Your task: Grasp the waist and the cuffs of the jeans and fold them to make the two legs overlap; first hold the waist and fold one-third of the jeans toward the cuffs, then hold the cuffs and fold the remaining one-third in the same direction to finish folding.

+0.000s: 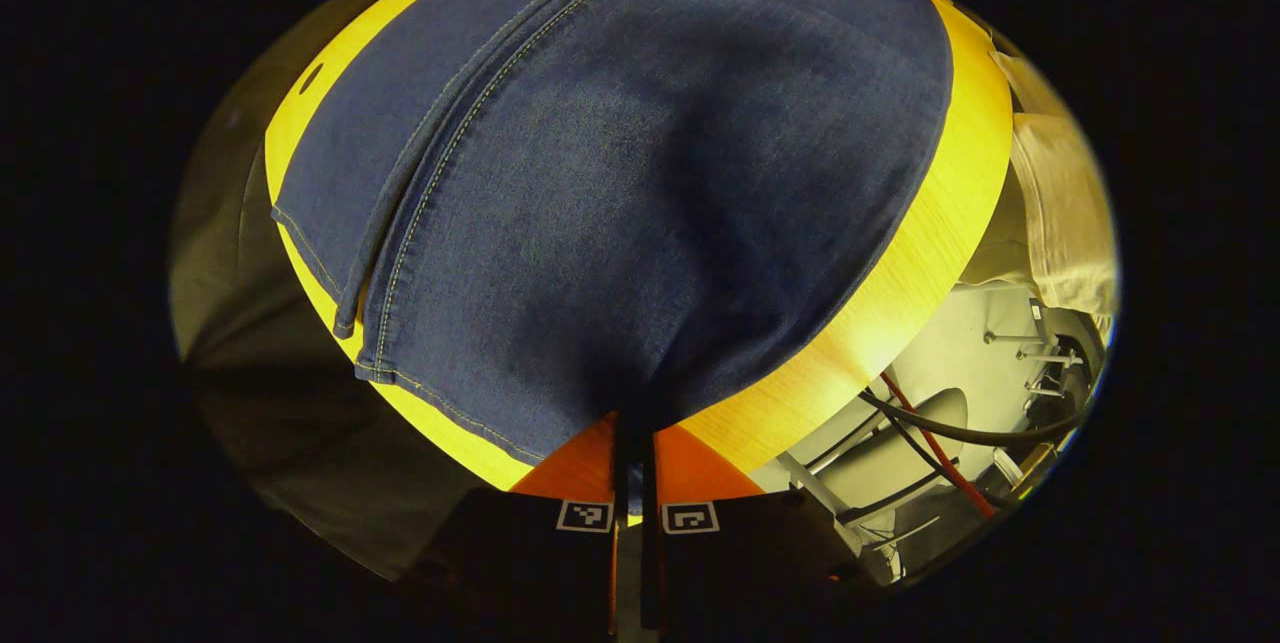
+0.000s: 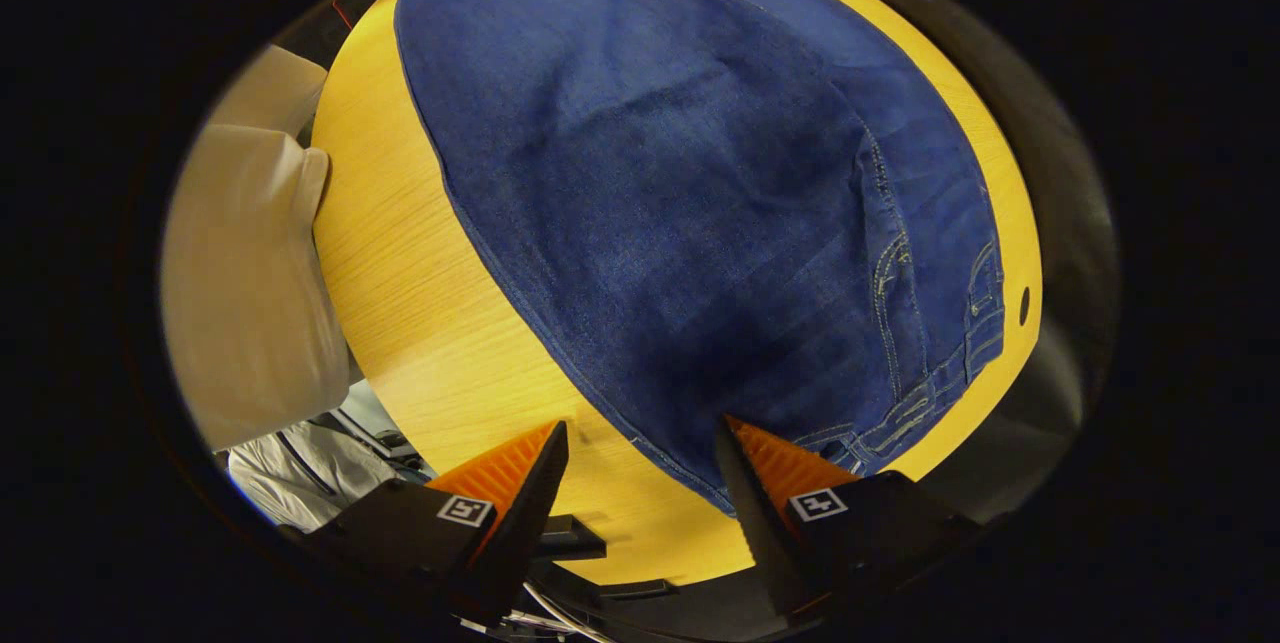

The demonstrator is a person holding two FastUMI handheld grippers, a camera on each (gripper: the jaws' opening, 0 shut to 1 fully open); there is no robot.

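The left hand-held gripper (image 1: 632, 463) is clamped on the jeans (image 1: 640, 183) hem; the right hand-held gripper (image 2: 640, 463) is held wide at the waist corner. The denim is judged soft, fairly heavy, best pinched at its edges on the bench (image 2: 420, 323).

In the right gripper view, you have a wide strip of bare counter (image 2: 420, 323) open at the left of the frame, between the jeans (image 2: 700, 203) and a person's pale sleeve (image 2: 250, 273) at the far left edge; only a thin strip of bare wood shows at the right. In the left gripper view, your clear room is a narrow band of bare wood at the right, while cables (image 1: 930, 428) and metal frames (image 1: 1040, 358) crowd the lower right.
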